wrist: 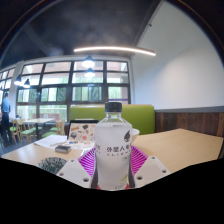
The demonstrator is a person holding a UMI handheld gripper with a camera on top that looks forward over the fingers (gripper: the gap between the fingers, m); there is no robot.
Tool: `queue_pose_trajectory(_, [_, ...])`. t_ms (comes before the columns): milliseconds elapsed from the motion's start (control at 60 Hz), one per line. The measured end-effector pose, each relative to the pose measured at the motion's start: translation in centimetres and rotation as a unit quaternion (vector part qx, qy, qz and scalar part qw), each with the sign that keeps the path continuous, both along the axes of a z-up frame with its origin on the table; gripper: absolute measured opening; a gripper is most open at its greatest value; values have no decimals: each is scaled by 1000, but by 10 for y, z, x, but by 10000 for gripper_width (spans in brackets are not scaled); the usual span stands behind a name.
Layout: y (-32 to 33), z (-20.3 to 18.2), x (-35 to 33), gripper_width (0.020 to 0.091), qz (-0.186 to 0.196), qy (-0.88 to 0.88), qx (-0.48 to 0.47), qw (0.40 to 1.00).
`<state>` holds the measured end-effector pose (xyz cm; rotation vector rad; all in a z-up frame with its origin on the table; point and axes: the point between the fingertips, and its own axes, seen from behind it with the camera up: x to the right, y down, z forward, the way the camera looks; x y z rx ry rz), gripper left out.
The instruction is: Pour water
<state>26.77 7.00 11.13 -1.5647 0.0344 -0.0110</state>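
Closest to the lens, the hand-held gripper (113,168) has its 2 pink pads (141,161) on either side of a clear plastic water bottle (112,148), and both look pressed against its label, so I'd call the bottle gripped around its lower body. It stands upright between the fingers, white cap (113,105) still screwed on, its base hidden from me, so I can't tell whether it rests on the pale counter (185,142) or hangs just above it.

My worry is the cap: tip the bottle now and nothing pours. A thin plastic wall could also buckle or slip under a low grip once tilted, and I see no cup to pour into.

Judging by the level horizon, the gripper is held flat and pointing straight ahead. Papers (50,143) lie off to the left.
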Motion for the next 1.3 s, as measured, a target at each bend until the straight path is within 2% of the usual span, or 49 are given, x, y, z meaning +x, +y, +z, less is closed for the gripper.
queue_pose_trajectory(83, [8, -8, -2, 420, 13, -8, -14, 1000])
queue_pose_trajectory(233, [9, -28, -4, 434, 8, -10, -49, 999])
queue_pose_trajectory(267, [10, -34, -5, 478, 14, -2, -64, 998])
queue_pose_trajectory(383, [7, -36, -6, 478, 24, 14, -72, 997])
queue_pose_trajectory(500, [6, -35, -6, 549, 29, 10, -72, 997])
queue_pose_trajectory(633, [3, -36, -9, 585, 30, 8, -70, 997])
queue_pose_trajectory(683, [3, -38, -7, 637, 26, 13, -76, 997])
queue_pose_trajectory(767, [2, -38, -6, 799, 22, 25, -80, 996])
queue_pose_trajectory(800, [0, -37, -4, 832, 16, 30, -78, 996])
queue_pose_trajectory(983, [-27, -34, -5, 825, -1, 19, -96, 995])
queue_pose_trajectory(1300, [-156, 15, -53, 824, -3, 6, -82, 997])
